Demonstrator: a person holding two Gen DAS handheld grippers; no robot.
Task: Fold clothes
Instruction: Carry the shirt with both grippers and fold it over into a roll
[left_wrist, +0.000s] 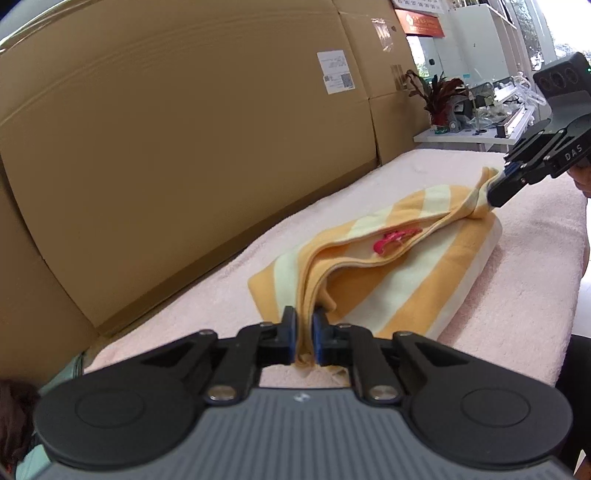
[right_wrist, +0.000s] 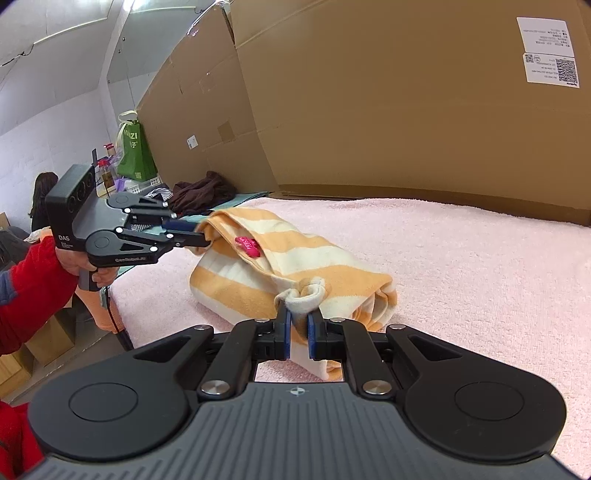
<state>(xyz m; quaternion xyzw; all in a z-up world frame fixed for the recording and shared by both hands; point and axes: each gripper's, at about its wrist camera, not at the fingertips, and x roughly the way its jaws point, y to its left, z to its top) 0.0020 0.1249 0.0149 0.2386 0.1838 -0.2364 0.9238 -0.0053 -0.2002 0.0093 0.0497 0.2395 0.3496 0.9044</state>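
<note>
Left claw (left_wrist: 303, 334): we see its pads pressed together on a bunched edge of the striped garment (left_wrist: 399, 273); the cloth runs up between the blue pads (left_wrist: 293, 332) and out ahead of them.
Right claw (right_wrist: 298, 334): we find it clamped on the opposite end of the same garment, with a rolled knot of cloth standing just beyond the tips.
Garment position: it lies slack between the two claws on the pink towel (right_wrist: 461, 258) that covers the counter, partly doubled over itself, with several loose layers showing along the open side.
Pink tag (right_wrist: 248, 246): we see it sewn near the upper fold, on the side toward the left claw.
Handling, weight: we judge the garment light; it sags and creases under its own weight.
Handling, stiffness: soft knit or terry, with no stiffness to hold a crease, so we expect folds to relax unless laid flat.
Handling, slip: we expect the towel surface to drag on it, so lifting should serve better than sliding.
Where to hold: we advise gripping at corners or along a hem, through all layers, not in the middle of the panel.
Risk: each claw holds a bunch, not a flat edge, so we expect the fold line to come out uneven.
Surroundings: cardboard boxes (left_wrist: 184, 129) stand behind the counter; a person's red sleeve (right_wrist: 33, 284) carries the left claw.
</note>
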